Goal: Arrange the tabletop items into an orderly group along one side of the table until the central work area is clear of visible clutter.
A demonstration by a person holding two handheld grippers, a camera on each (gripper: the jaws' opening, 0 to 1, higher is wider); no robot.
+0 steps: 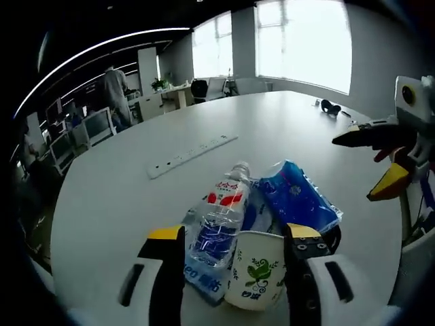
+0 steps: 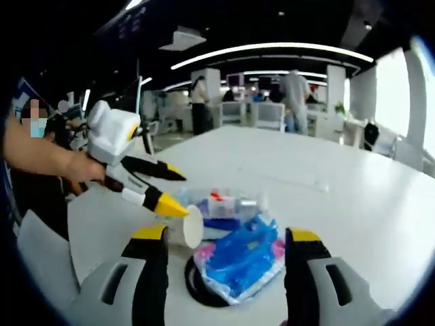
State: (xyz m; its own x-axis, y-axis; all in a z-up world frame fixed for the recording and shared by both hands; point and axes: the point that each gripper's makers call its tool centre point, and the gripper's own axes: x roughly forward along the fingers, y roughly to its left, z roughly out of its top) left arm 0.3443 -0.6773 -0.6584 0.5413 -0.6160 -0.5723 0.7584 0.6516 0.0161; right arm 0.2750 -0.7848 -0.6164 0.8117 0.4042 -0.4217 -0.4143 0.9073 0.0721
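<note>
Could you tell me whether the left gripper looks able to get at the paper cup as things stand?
Probably yes: the paper cup lies on its side between the open jaws of the left gripper, nothing in between.

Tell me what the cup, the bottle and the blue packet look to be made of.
Cup: probably paper, matte white with a printed green design. Bottle: clear plastic, glossy, see-through under a red and blue label. Blue packet: thin plastic film, shiny and crinkled; contents cannot be told.
</note>
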